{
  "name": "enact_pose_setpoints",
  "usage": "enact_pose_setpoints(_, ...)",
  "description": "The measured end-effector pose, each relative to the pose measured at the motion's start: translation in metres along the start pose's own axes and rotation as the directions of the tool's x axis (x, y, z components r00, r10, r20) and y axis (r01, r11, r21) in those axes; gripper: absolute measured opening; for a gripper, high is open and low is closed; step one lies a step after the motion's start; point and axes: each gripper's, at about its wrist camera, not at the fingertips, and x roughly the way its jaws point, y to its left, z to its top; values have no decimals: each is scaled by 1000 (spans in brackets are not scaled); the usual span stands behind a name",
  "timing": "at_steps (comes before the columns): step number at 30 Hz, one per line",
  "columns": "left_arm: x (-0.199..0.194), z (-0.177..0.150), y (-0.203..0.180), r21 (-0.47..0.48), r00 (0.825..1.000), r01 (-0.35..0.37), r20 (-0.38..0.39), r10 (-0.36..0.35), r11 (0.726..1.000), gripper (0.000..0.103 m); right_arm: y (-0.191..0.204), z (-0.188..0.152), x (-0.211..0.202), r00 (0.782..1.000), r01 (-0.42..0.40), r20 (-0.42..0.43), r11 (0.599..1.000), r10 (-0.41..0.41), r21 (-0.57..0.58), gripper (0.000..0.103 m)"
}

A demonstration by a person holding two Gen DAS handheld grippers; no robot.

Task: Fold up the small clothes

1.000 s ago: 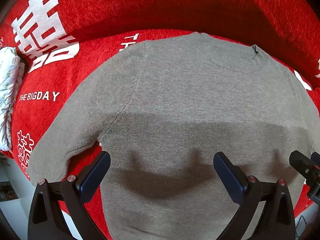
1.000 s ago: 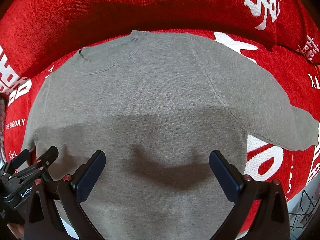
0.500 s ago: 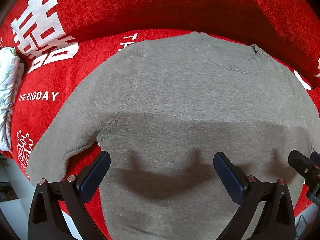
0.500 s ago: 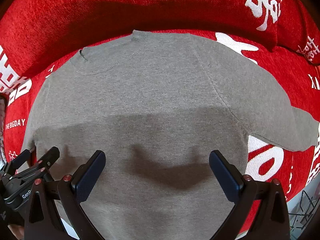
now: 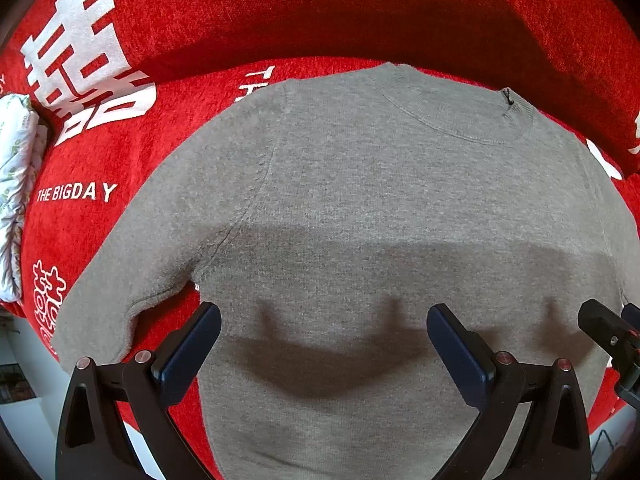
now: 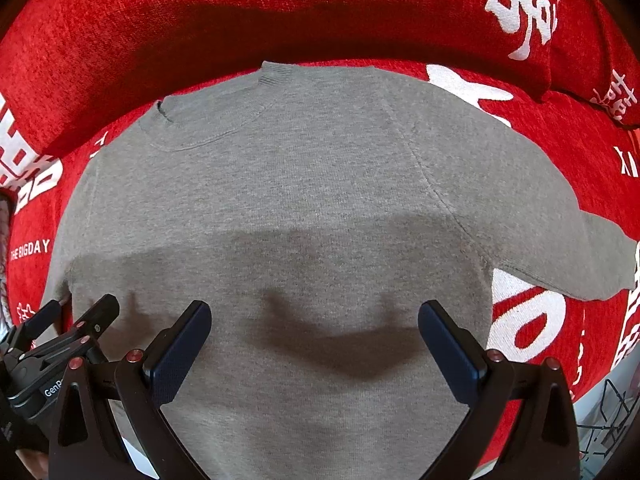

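Basically, grey sweater [image 5: 400, 208] lies spread flat on the red sofa cover [image 5: 168, 136], collar [image 5: 460, 116] toward the backrest edge, hem toward the front edge. Sleeves out to both sides; left sleeve [image 5: 132, 276] ends near the front-left corner, right sleeve [image 6: 560, 240] runs toward the right edge. Left gripper [image 5: 324, 340] hovers over the lower body of the sweater, jaws wide apart, gripping nothing. Right gripper [image 6: 314, 340] same: jaws spread, nothing between them, above the hem area. White patterned cloth [image 5: 16, 184] at the sofa's left edge. White print "THE BIGDAY" [image 5: 76, 192] beside the left sleeve.
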Motion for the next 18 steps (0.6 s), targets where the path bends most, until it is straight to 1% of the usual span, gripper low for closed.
enact_pose_setpoints(18, -4, -3, 2, -7, 1000, 6, 4, -6, 1000, 103, 4, 1, -3, 1000, 7, 4, 1000, -7, -2, 103)
